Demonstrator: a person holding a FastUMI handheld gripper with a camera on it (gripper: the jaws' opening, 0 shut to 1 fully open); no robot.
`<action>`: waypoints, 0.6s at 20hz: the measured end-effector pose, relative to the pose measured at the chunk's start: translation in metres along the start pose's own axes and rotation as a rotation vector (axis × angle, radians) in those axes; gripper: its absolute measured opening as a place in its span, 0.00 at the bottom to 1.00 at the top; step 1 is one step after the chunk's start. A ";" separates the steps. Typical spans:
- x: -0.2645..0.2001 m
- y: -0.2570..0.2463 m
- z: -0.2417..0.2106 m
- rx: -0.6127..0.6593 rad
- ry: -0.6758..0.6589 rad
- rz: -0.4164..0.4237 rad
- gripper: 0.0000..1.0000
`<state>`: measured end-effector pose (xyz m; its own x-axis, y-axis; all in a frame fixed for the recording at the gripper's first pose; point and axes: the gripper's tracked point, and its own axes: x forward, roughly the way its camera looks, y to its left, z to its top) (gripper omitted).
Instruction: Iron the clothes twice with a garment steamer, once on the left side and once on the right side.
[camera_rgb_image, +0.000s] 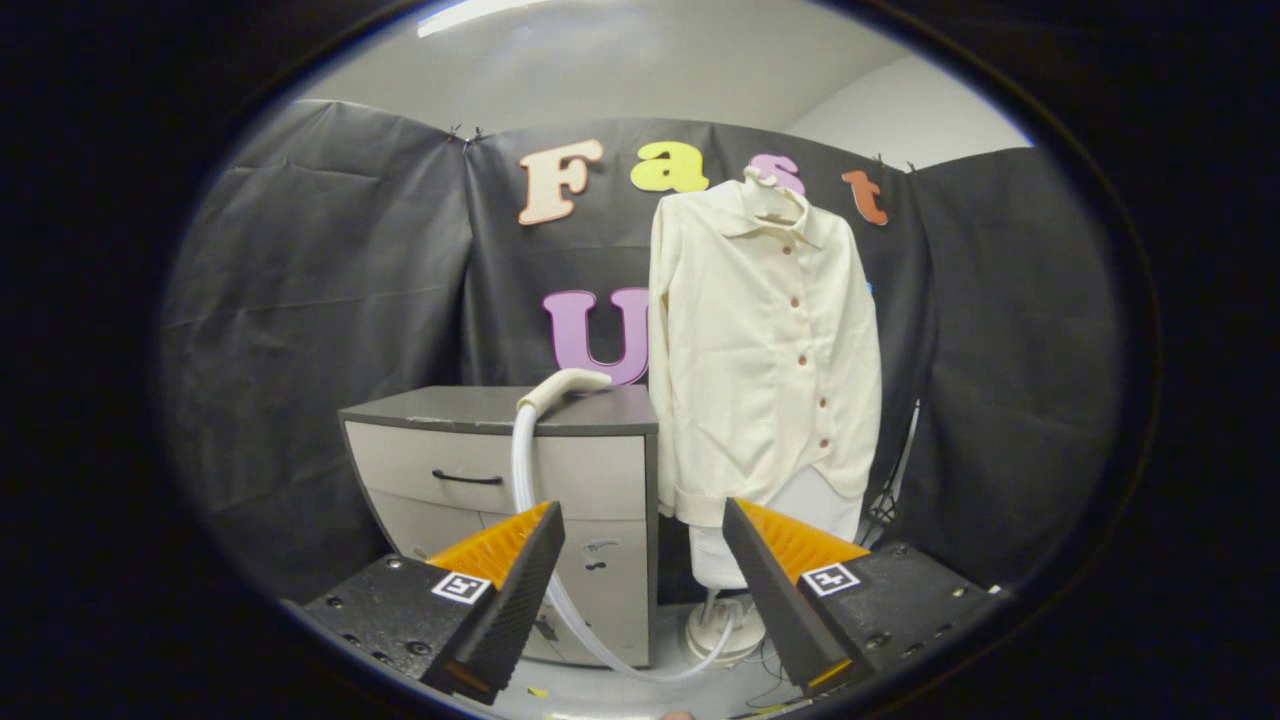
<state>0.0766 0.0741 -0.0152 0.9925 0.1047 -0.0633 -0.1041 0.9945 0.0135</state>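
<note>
A cream button-up shirt (765, 350) hangs on a hanger in front of the black cloth wall, well beyond my fingers and a little to the right. The garment steamer's head (562, 388) lies on top of a grey drawer cabinet (500, 450), to the left of the shirt. Its white hose (522, 460) drops down the cabinet front and curves along the floor to the white steamer base (722, 620) under the shirt. My gripper (640, 525) stands open, nothing between its fingers, some way short of the cabinet and the shirt.
Black cloth walls close the booth at the back and both sides. Dark stand legs (890, 500) show just right of the shirt's hem. Thin cables (770, 665) trail on the pale floor near the steamer base.
</note>
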 end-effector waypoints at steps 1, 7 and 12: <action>0.008 0.004 0.000 0.004 0.007 0.001 0.97; 0.077 0.026 0.010 0.028 0.042 -0.015 0.97; 0.136 0.052 0.033 0.006 0.034 0.003 0.97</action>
<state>0.2079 0.1401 0.0096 0.9894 0.1083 -0.0966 -0.1069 0.9941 0.0197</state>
